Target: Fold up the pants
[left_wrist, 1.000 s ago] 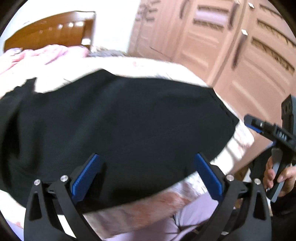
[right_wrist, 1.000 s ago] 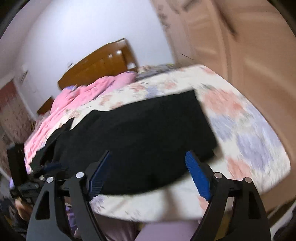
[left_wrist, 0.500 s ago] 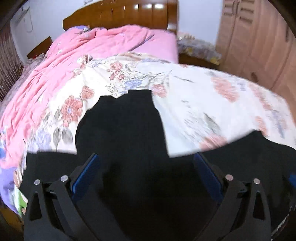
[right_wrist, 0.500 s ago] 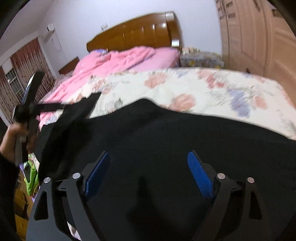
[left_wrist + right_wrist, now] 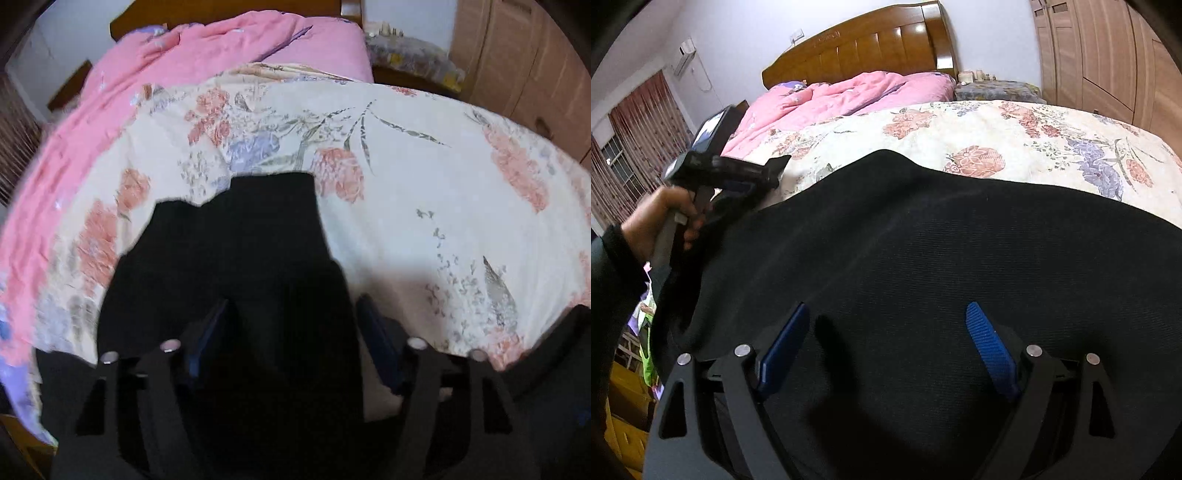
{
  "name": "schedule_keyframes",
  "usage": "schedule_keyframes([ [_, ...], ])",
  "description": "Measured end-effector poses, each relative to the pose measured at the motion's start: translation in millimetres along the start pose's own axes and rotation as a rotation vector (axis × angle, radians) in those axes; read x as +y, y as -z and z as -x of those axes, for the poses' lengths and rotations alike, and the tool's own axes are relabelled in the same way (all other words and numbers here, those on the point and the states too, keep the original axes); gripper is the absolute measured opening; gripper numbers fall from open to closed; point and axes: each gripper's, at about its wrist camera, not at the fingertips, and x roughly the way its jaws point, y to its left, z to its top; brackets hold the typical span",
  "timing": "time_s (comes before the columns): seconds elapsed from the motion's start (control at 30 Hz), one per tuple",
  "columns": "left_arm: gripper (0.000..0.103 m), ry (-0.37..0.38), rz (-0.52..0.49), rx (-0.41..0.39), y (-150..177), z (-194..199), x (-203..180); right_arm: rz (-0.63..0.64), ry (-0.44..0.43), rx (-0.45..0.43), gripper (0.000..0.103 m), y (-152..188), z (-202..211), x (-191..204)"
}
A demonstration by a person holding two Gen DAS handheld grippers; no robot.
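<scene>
Black pants (image 5: pixel 236 258) lie spread on the flowered bedspread (image 5: pixel 424 206), along its near edge. In the left wrist view one leg runs away from the camera toward the middle of the bed, its hem end square against the floral print; more black cloth reaches in at the lower right corner. In the right wrist view the pants (image 5: pixel 923 251) fill the whole lower half of the picture as one broad, smooth panel.

Left gripper (image 5: pixel 291 332): pointing steeply down over the pants leg. Its jaws have just been closing and now stand part-way together, with the black cloth between them. The left finger sits over the cloth, the right finger (image 5: pixel 376 332) beside the leg's right edge, over the bedspread. Whether the pads already press the fabric cannot be told (this part of the picture is dark and blurred).

Right gripper (image 5: pixel 886 339): jaws wide apart, blue pads clear, hovering over the broad black panel. Nothing is pinched between them.

The right wrist view also shows the person's left hand (image 5: pixel 661 218) at the left edge, in a dark sleeve, gripping the other tool's handle.

Beyond the bedspread lies a pink quilt (image 5: pixel 842 96), then a wooden headboard (image 5: pixel 864 48). Wooden wardrobe doors (image 5: pixel 1108 55) stand to the right.
</scene>
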Motion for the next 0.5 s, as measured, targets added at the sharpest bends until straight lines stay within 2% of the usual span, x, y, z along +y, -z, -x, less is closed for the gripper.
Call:
schedule_keyframes([
  [0.03,0.037,0.016,0.000,-0.014,3.3,3.3,5.6,-0.003,-0.003,-0.001,0.086,-0.5,-0.4,-0.6],
  [0.07,0.029,0.046,-0.005,-0.032,6.3,8.1,9.5,-0.003,-0.006,0.000,0.086,-1.1,-1.2,-1.0],
  [0.1,0.006,0.073,-0.004,-0.047,8.9,13.1,11.1,-0.002,-0.008,0.001,0.086,-1.1,-1.2,-0.9],
  [0.2,0.007,0.074,0.012,-0.164,23.5,48.6,27.6,-0.007,-0.024,-0.002,0.086,-0.5,0.9,-3.7],
  [0.27,0.007,0.143,0.083,-0.254,39.2,82.1,52.8,-0.020,-0.039,-0.006,0.086,-0.5,1.9,-6.4],
  [0.33,0.007,0.198,0.156,-0.355,64.1,123.1,84.6,-0.024,-0.040,-0.006,0.086,-0.9,2.1,-6.9],
  [0.4,0.007,0.217,0.208,-0.443,100.2,162.6,117.2,-0.017,-0.032,-0.005,0.086,-1.3,1.5,-5.6],
  [0.43,0.007,0.216,0.220,-0.460,111.0,171.4,125.6,-0.015,-0.029,-0.005,0.086,-1.4,1.1,-5.3],
  [0.5,0.007,0.217,0.270,-0.491,153.8,187.8,156.0,-0.017,-0.030,-0.007,0.086,-1.0,1.6,-5.3],
])
